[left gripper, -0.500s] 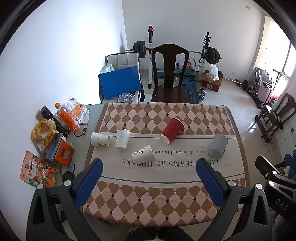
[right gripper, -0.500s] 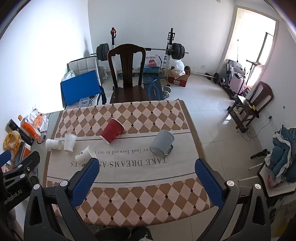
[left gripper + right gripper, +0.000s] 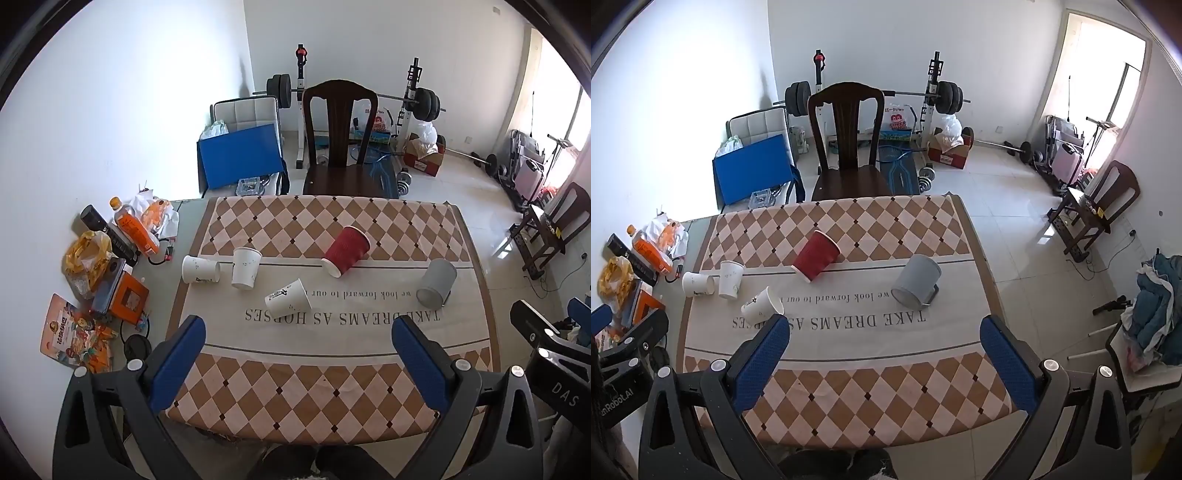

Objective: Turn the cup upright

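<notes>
Several cups lie on the checked tablecloth point(image 3: 332, 387). A red ribbed cup point(image 3: 346, 251) point(image 3: 816, 260) lies on its side mid-table. A grey mug point(image 3: 437, 283) point(image 3: 916, 280) lies on its side to the right. A white paper cup point(image 3: 288, 299) point(image 3: 761, 302) lies tipped nearest me, another point(image 3: 200, 270) point(image 3: 697, 283) lies at the left edge, and one point(image 3: 245, 272) point(image 3: 730, 278) stands mouth up. My left gripper point(image 3: 299, 332) and right gripper point(image 3: 884, 332) are open and empty, high above the near table edge.
A dark wooden chair point(image 3: 341, 147) stands at the table's far side. Snack bags, an orange bottle point(image 3: 133, 230) and boxes crowd the table's left strip. Weights, a barbell rack and a blue board point(image 3: 240, 155) stand behind. Tiled floor lies to the right.
</notes>
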`<state>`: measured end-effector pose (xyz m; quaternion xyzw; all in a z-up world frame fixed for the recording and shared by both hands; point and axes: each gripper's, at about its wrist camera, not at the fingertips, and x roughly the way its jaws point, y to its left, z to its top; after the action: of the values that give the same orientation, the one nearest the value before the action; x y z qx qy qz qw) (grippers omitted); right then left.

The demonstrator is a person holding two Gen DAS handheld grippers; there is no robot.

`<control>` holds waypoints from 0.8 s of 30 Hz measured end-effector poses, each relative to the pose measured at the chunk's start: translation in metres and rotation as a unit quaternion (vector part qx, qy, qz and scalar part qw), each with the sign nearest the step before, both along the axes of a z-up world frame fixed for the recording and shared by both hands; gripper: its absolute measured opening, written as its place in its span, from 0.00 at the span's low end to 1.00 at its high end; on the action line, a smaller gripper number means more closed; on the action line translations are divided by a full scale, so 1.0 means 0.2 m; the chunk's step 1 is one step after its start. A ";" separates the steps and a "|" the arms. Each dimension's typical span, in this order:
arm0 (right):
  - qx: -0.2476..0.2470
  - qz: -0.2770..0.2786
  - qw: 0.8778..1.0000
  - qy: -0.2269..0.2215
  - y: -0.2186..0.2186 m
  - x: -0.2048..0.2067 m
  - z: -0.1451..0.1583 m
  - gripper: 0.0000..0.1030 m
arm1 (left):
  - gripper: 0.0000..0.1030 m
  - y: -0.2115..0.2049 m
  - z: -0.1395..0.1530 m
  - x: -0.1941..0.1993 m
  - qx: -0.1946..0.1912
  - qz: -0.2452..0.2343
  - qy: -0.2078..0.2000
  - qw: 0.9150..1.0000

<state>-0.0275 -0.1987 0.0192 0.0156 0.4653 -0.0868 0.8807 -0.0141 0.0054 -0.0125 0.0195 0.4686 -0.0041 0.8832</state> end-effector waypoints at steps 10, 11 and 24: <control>-0.001 0.000 1.000 0.002 0.01 0.00 0.01 1.00 | 1.00 -0.01 0.01 0.03 0.001 -0.002 0.004 1.000; -0.001 -0.001 1.000 0.002 0.01 0.00 0.01 1.00 | 1.00 -0.02 0.01 0.03 0.001 -0.002 0.004 1.000; -0.003 -0.001 1.000 0.002 0.01 0.00 0.01 1.00 | 1.00 -0.01 0.01 0.03 0.001 -0.002 0.003 1.000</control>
<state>-0.0284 -0.1962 0.0214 0.0132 0.4667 -0.0887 0.8798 -0.0083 0.0026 -0.0096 0.0210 0.4715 -0.0055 0.8816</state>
